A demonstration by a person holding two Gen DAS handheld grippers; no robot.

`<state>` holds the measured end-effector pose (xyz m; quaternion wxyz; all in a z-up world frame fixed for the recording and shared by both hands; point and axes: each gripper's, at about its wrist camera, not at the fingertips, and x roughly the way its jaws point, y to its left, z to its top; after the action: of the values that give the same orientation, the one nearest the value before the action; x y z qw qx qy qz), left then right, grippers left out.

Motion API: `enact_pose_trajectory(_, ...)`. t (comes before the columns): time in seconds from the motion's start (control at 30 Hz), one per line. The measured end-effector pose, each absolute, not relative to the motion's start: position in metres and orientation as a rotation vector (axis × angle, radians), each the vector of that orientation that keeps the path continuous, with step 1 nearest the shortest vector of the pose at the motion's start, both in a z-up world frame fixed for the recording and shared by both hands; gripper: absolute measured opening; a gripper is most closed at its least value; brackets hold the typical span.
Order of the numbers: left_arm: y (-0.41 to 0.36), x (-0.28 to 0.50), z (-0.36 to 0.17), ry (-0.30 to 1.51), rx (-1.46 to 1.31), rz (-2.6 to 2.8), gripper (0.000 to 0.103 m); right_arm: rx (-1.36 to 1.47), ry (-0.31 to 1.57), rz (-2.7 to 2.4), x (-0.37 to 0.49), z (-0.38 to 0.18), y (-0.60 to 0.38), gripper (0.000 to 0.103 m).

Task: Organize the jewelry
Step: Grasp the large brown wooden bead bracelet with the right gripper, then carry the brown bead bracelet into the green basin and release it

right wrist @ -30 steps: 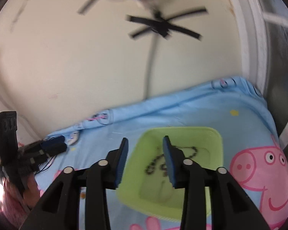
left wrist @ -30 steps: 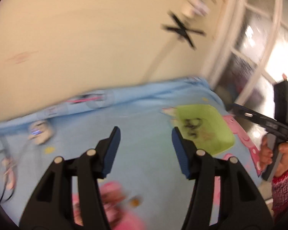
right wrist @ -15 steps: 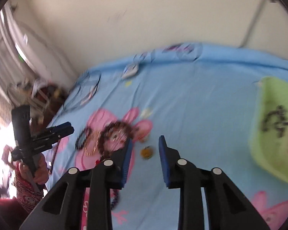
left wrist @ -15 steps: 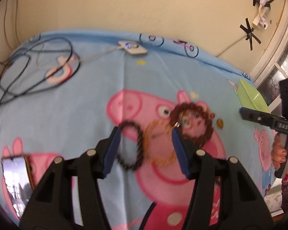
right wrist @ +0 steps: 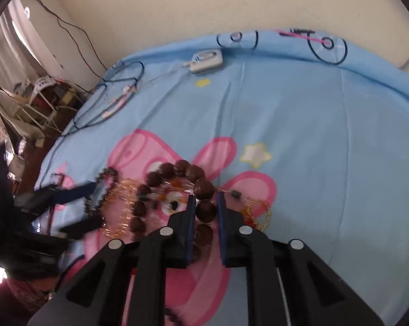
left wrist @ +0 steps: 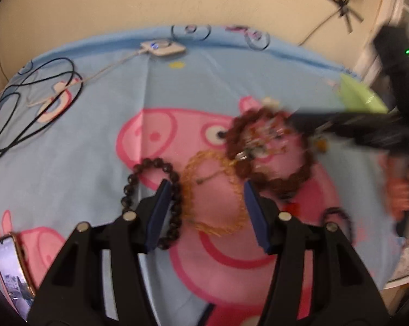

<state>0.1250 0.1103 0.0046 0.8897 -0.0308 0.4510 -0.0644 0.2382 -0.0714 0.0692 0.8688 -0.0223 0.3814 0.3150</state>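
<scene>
Several bracelets lie on a blue cartoon-pig bedsheet [left wrist: 210,87]. My left gripper [left wrist: 204,193] is open, low over an amber bead bracelet [left wrist: 218,190], with a black bead bracelet [left wrist: 161,187] at its left finger. A big brown bead bracelet [left wrist: 275,157] lies to the right, around thin chains. In the right wrist view my right gripper [right wrist: 205,203] straddles that brown bracelet [right wrist: 204,190], jaws narrowly apart with a bead between them. A small gold chain [right wrist: 259,212] lies to its right. The green tray [left wrist: 356,96] sits at the far right.
A white charger box [left wrist: 162,49] and black cables [left wrist: 33,103] lie at the sheet's far left. A phone [left wrist: 11,269] lies at the near left edge. A wall runs behind the bed. Shelving and clutter [right wrist: 33,100] stand beyond the left edge.
Both grippers swung away from the green tray to the bracelets and dropped closer. The right gripper has come down around the brown bead bracelet.
</scene>
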Motion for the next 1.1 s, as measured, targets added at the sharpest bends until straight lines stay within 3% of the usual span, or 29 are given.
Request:
enact_pose_trajectory(0.37, 0.111, 0.123, 0.007, 0.933, -0.081, -0.121, 0.053, 0.02, 0.522, 0.703, 0.175, 0.159, -0.111, 0.0)
enact_pose_trajectory(0.6, 0.109, 0.105, 0.034, 0.854, -0.094, -0.162, 0.056, 0.205, 0.519, 0.831, 0.17, 0.165, -0.143, 0.0)
enact_pose_trajectory(0.7, 0.105, 0.105, 0.037, 0.852, -0.088, -0.172, 0.056, -0.01, 0.496, 0.589, 0.174, 0.151, -0.133, 0.0)
enact_pose_trajectory(0.8, 0.095, 0.104, 0.039, 0.848, -0.063, -0.204, 0.056, 0.049, 0.59, 0.61, 0.19, 0.132, -0.137, 0.0)
enact_pose_trajectory(0.87, 0.085, 0.105, 0.038, 0.85, -0.031, -0.23, 0.063, 0.05, 0.573, 0.609, 0.188, 0.133, -0.139, 0.0)
enact_pose_trajectory(1.1, 0.037, 0.117, 0.039, 0.835, 0.111, -0.337, 0.064, 0.064, 0.53, 0.618, 0.175, 0.151, -0.151, 0.0)
